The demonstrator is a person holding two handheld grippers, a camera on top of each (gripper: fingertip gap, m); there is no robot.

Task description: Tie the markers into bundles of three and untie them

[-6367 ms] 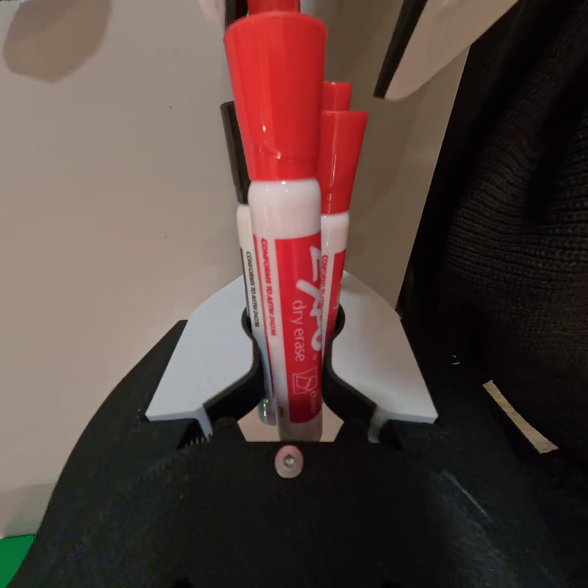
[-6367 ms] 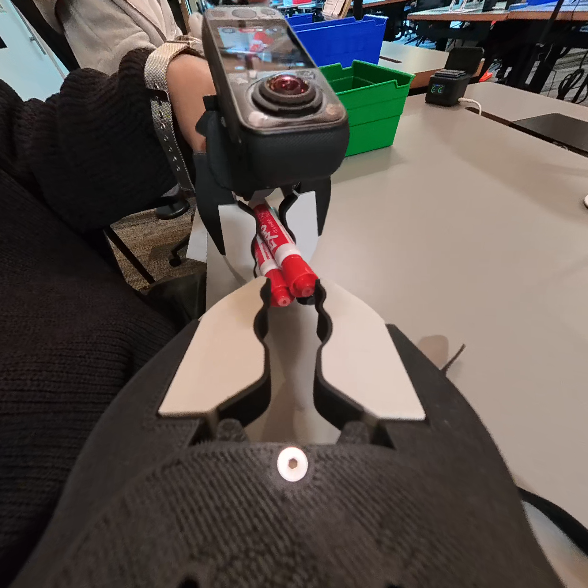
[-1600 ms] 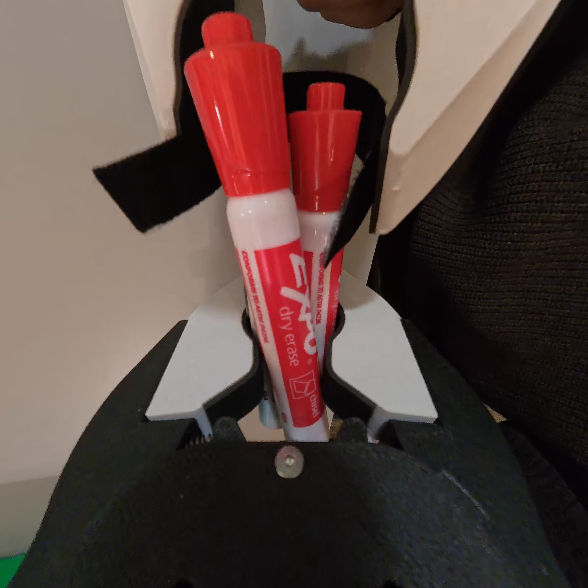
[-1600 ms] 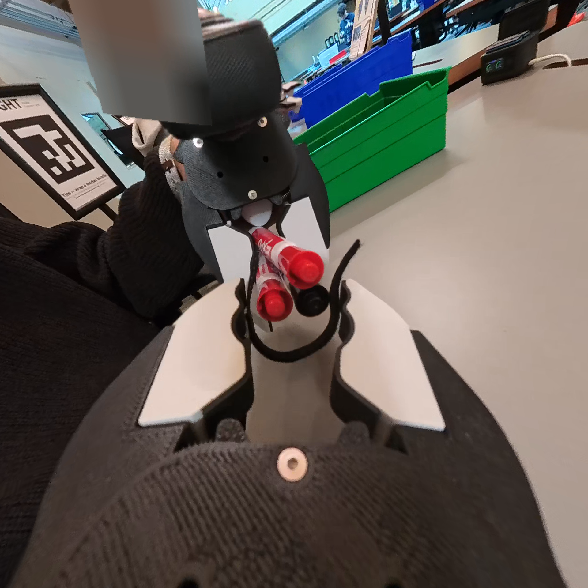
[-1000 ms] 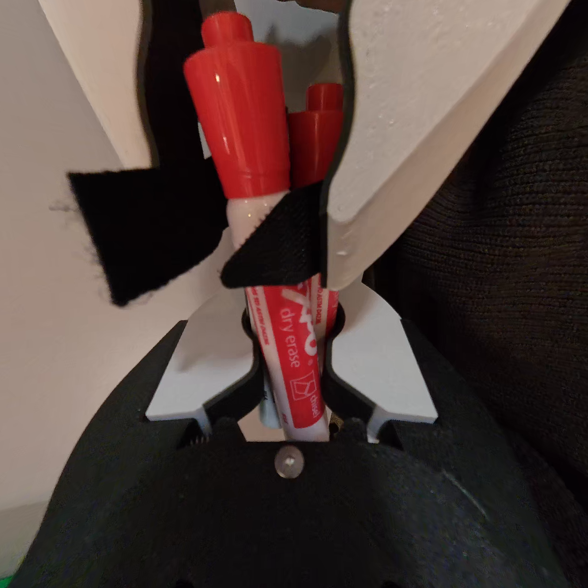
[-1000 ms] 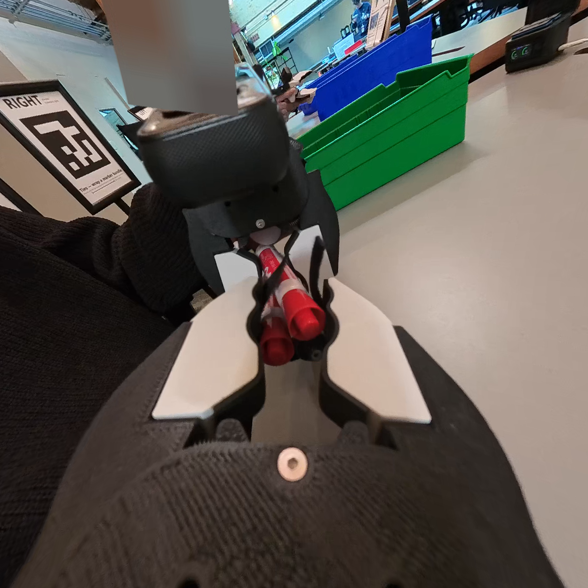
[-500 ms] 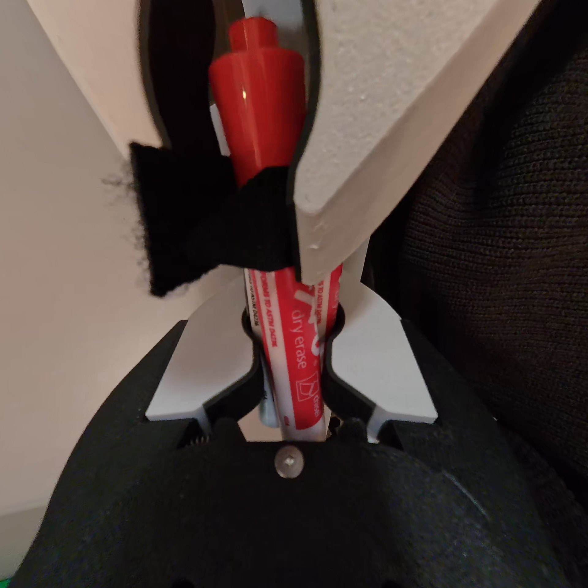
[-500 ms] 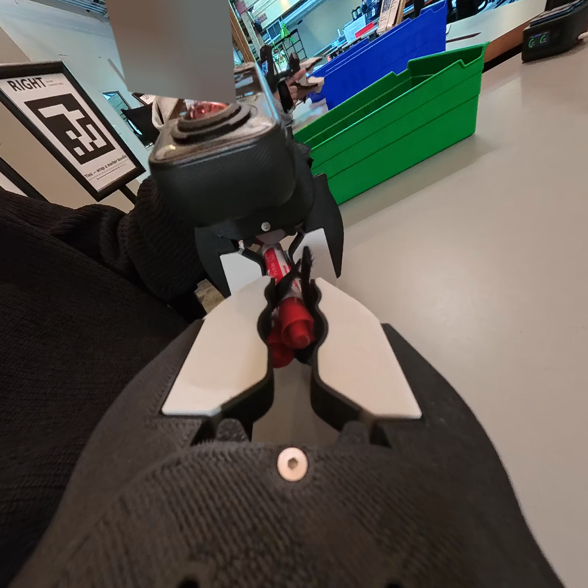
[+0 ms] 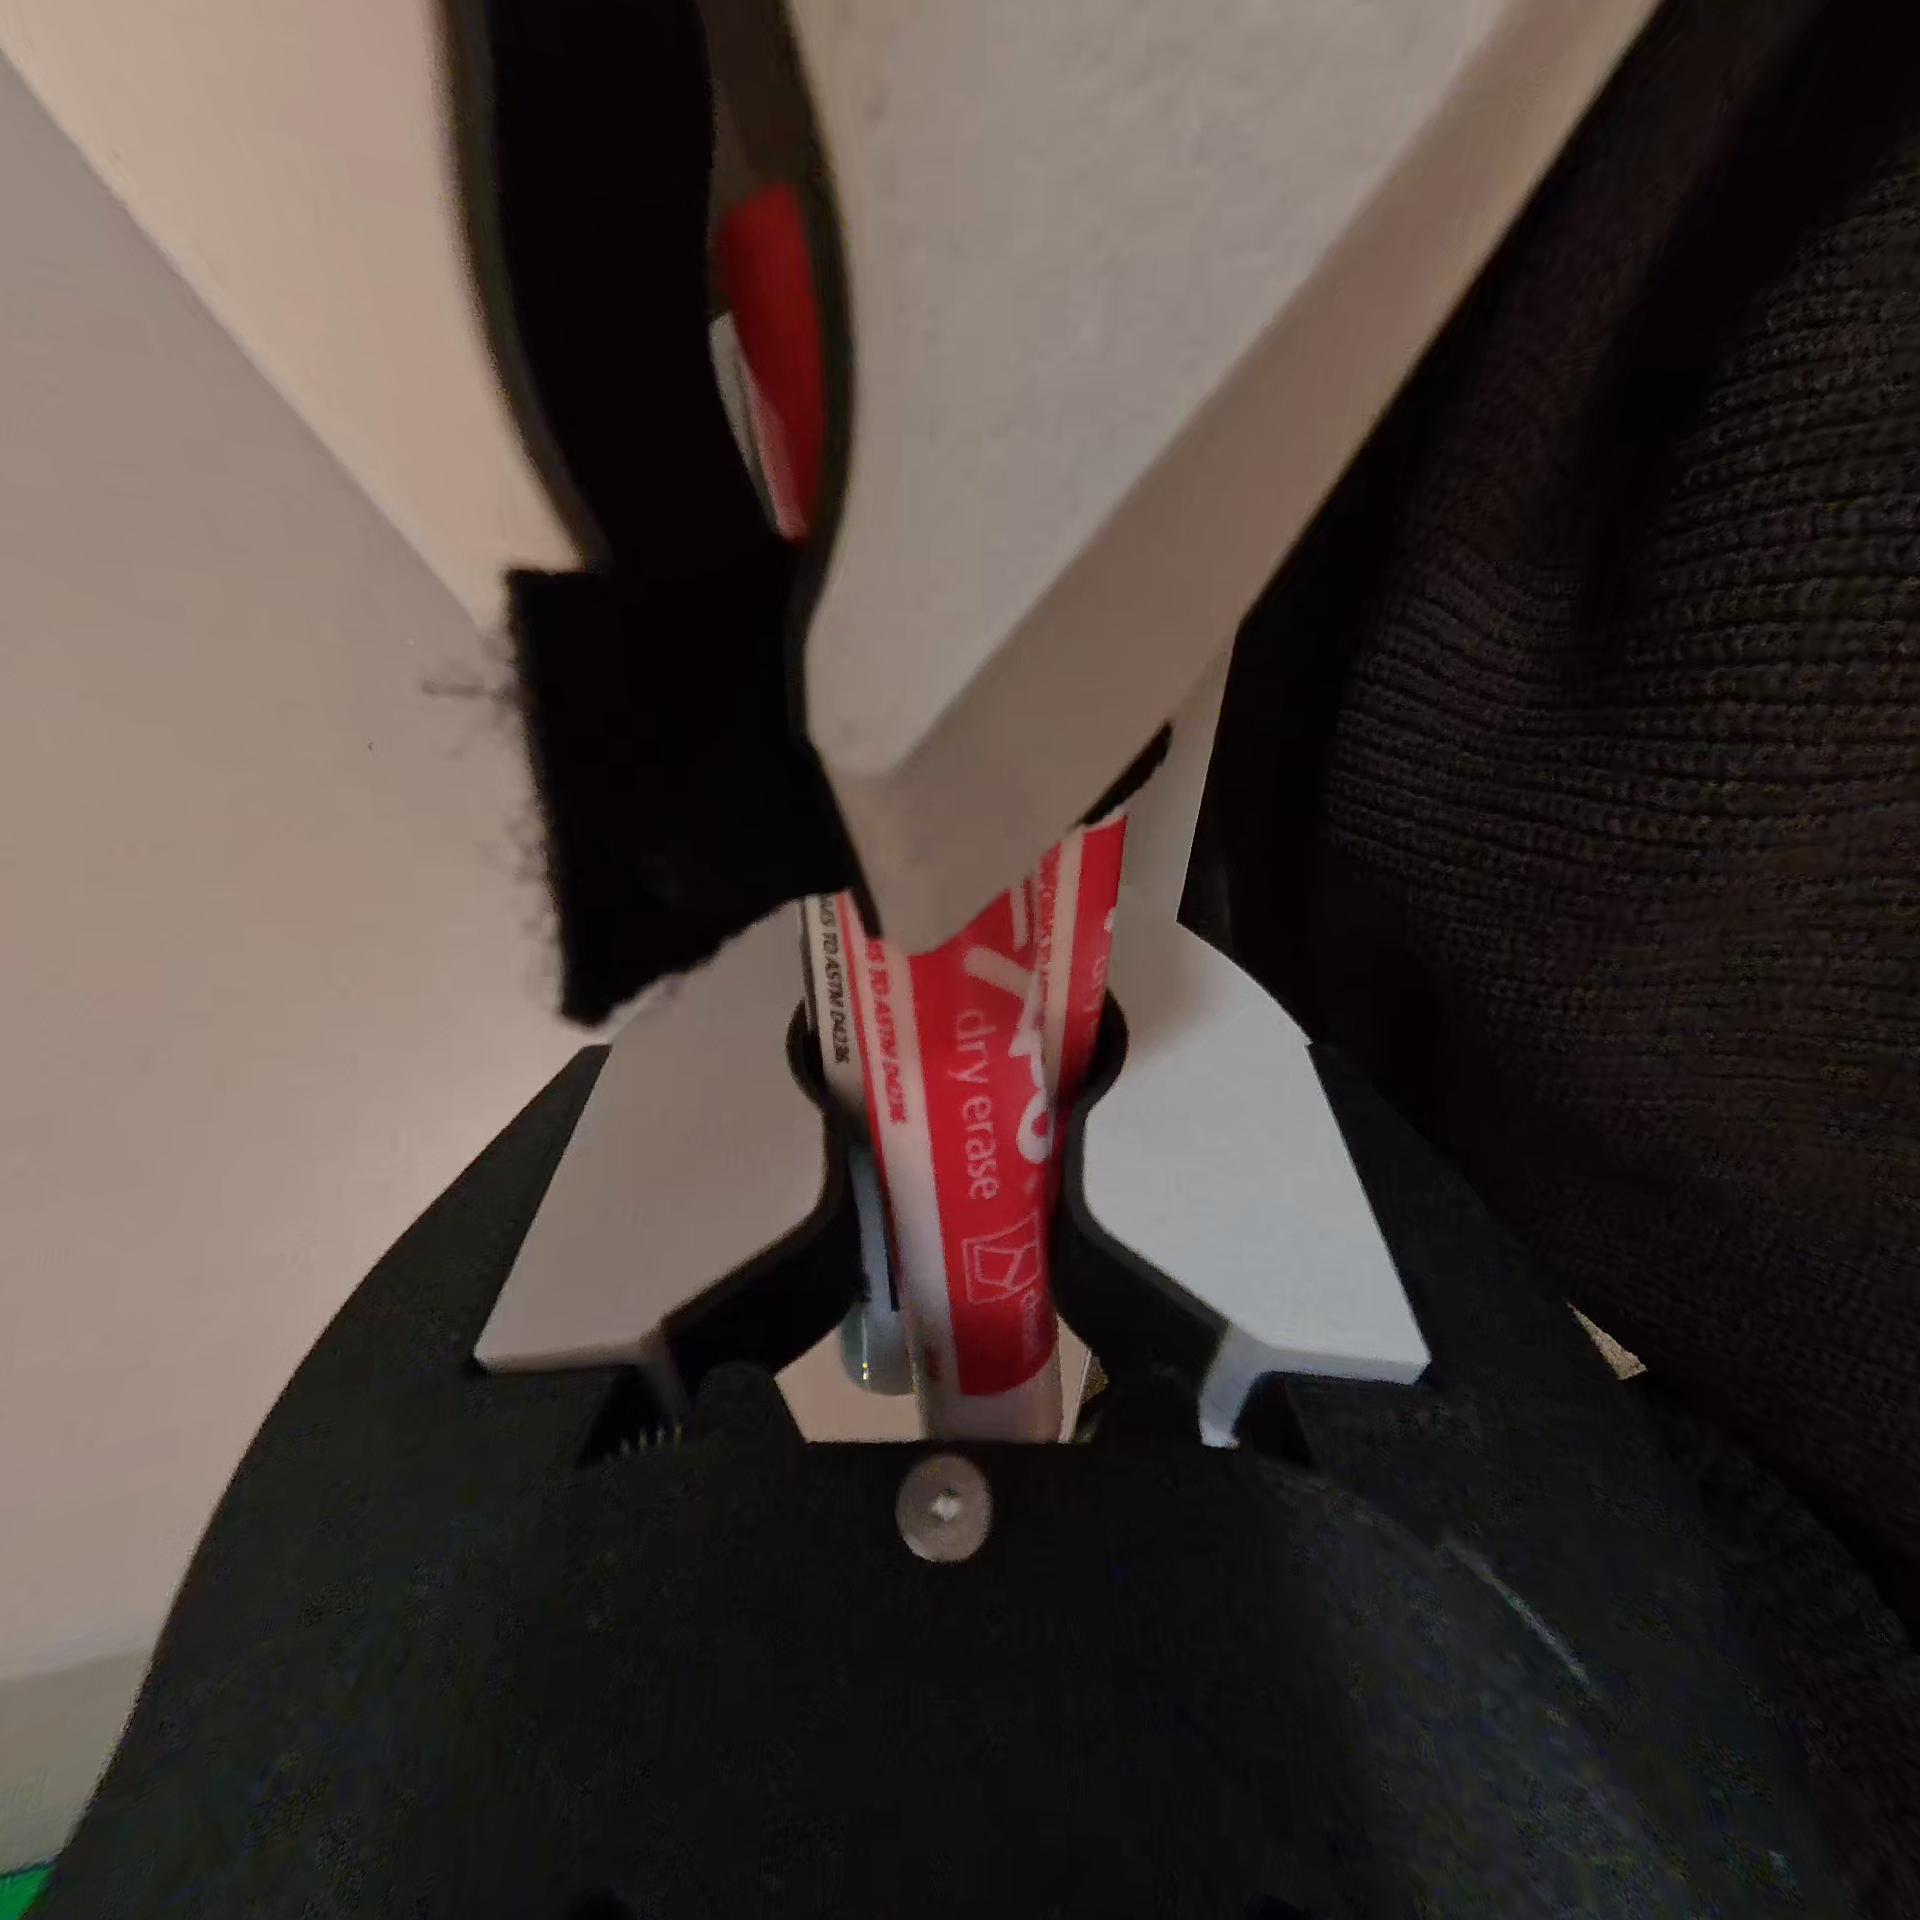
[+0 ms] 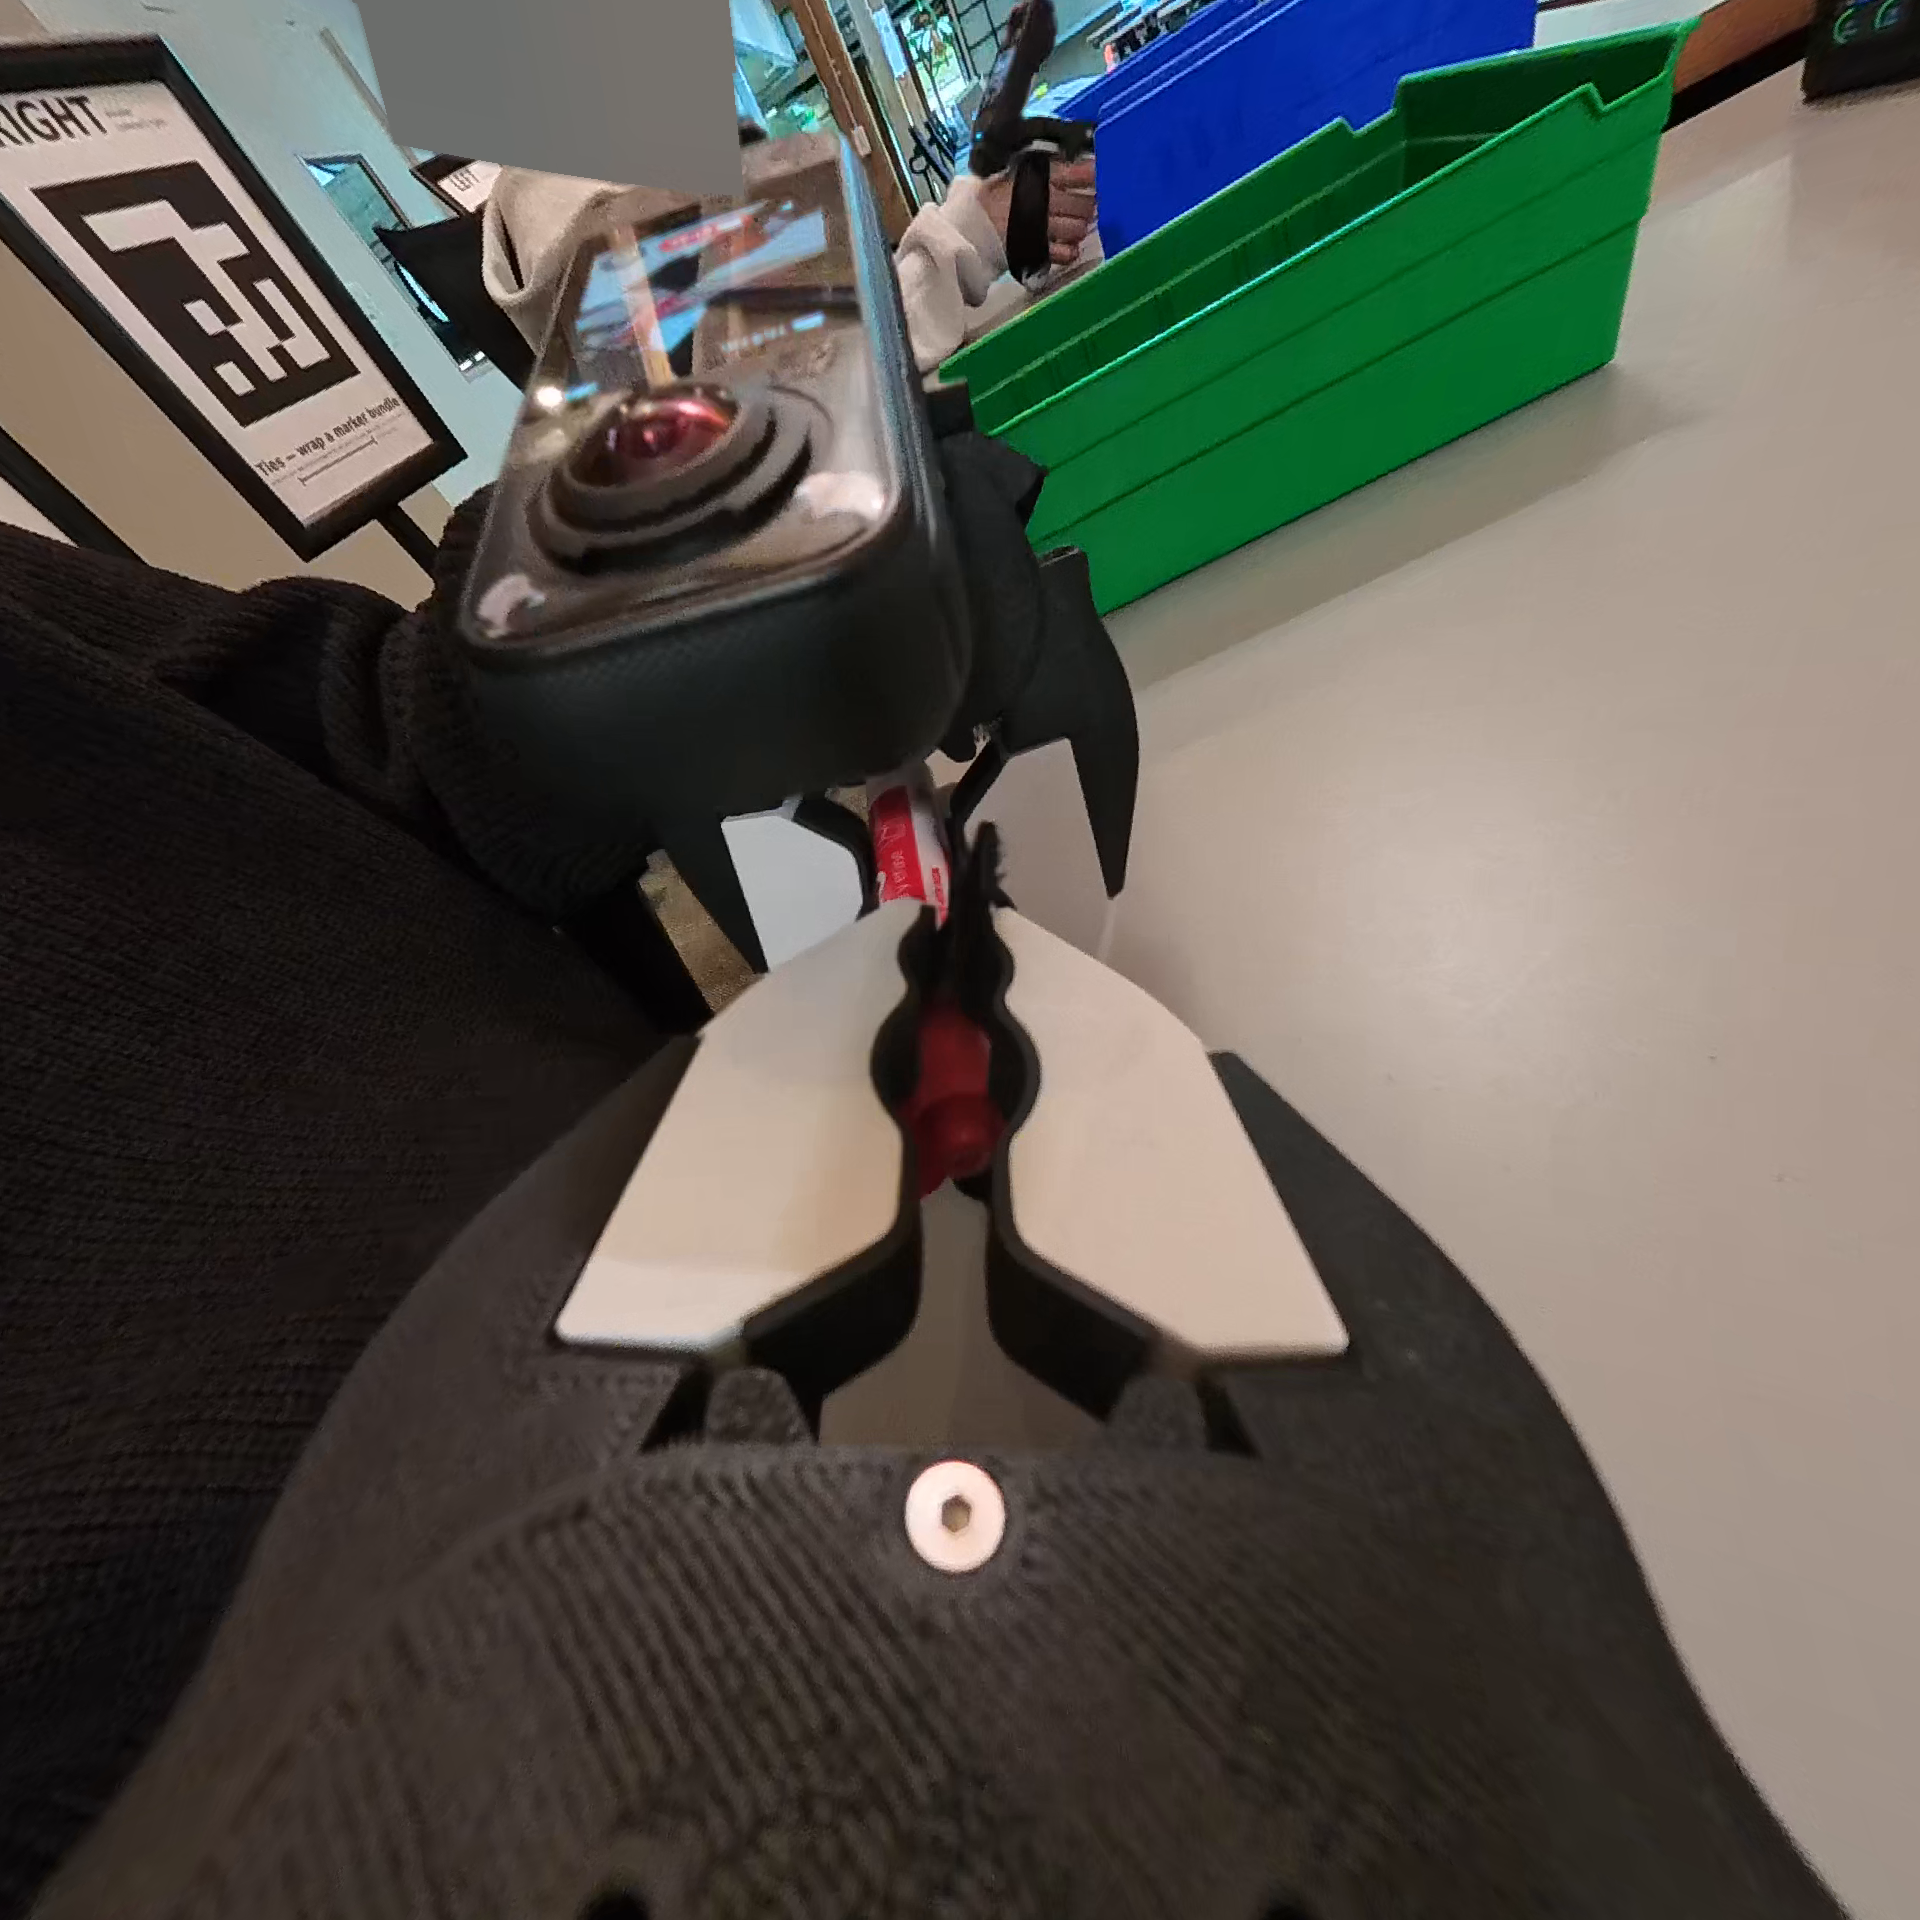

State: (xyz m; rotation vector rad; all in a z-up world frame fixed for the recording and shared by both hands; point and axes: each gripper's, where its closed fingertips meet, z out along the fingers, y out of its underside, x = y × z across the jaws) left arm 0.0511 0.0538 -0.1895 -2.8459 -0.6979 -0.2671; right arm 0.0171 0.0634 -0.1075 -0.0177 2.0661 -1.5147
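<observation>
My left gripper (image 9: 956,997) is shut on a bundle of markers (image 9: 977,1143): red dry-erase ones, with a third barrel partly hidden behind them. My right gripper (image 10: 961,935) faces it and is shut around the red caps (image 10: 951,1081). A black hook-and-loop strap (image 10: 977,883) is pinched at its tips. In the left wrist view the right gripper's white fingers (image 9: 1039,468) cover the cap ends, and the strap (image 9: 665,790) hangs wrapped to the left of the bundle. The left gripper's camera (image 10: 686,468) points at me in the right wrist view.
A grey table (image 10: 1455,831) lies under both grippers. A green bin (image 10: 1351,312) and a blue bin (image 10: 1299,114) stand at the back. A framed sign (image 10: 208,291) stands at the left. A black sleeve (image 10: 260,935) fills the left side. A person's hand (image 10: 1029,197) holds another gripper far back.
My right gripper has slid forward over the marker caps and its jaws have closed around them with the strap. The left gripper has kept its hold on the bundle.
</observation>
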